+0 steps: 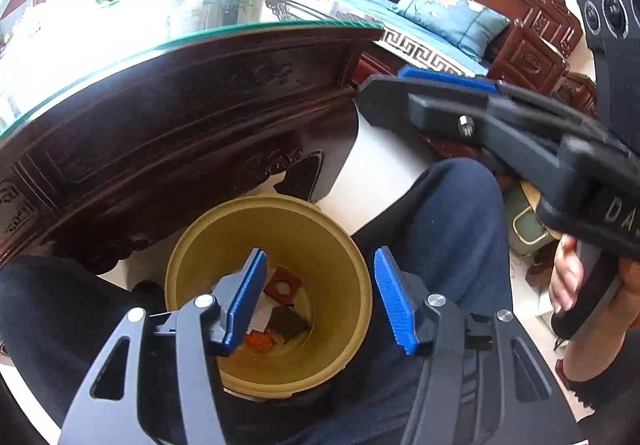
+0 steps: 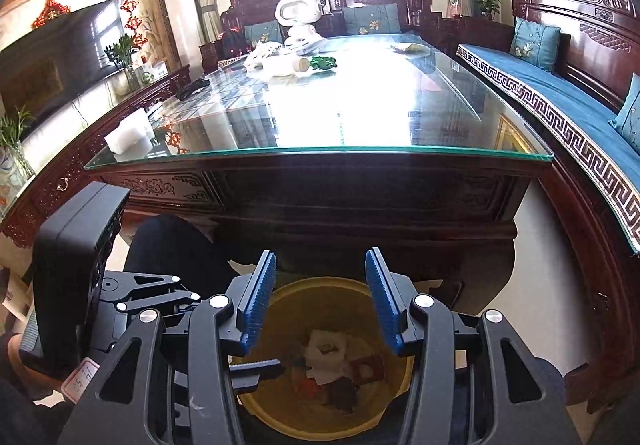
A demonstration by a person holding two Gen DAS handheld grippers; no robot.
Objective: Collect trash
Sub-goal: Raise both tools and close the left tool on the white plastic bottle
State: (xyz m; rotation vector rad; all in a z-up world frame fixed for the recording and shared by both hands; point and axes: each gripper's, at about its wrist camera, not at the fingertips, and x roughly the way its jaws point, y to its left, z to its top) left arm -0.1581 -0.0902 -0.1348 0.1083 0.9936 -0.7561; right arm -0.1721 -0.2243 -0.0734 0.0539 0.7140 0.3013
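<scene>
A yellow trash bin (image 1: 340,245) stands on the floor between the person's knees, in front of the table. In it lie a red square piece (image 1: 284,287), white paper (image 1: 262,315), a dark packet (image 1: 290,323) and orange bits (image 1: 260,341). My left gripper (image 1: 320,301) hangs open over the bin's mouth with nothing between its blue pads. My right gripper (image 2: 322,301) is open and empty too, above the bin's (image 2: 280,417) far rim. The same white paper (image 2: 326,349) and red piece (image 2: 366,369) show below it. From the left wrist view, the right gripper (image 1: 392,93) is higher, to the right.
The dark carved table with a glass top (image 2: 320,153) rises just behind the bin. On it are a crumpled white tissue (image 2: 128,133), a green item (image 2: 322,63), a pale cylinder (image 2: 296,65) and a white toy robot (image 2: 298,17). A blue-cushioned bench (image 2: 560,93) runs along the right.
</scene>
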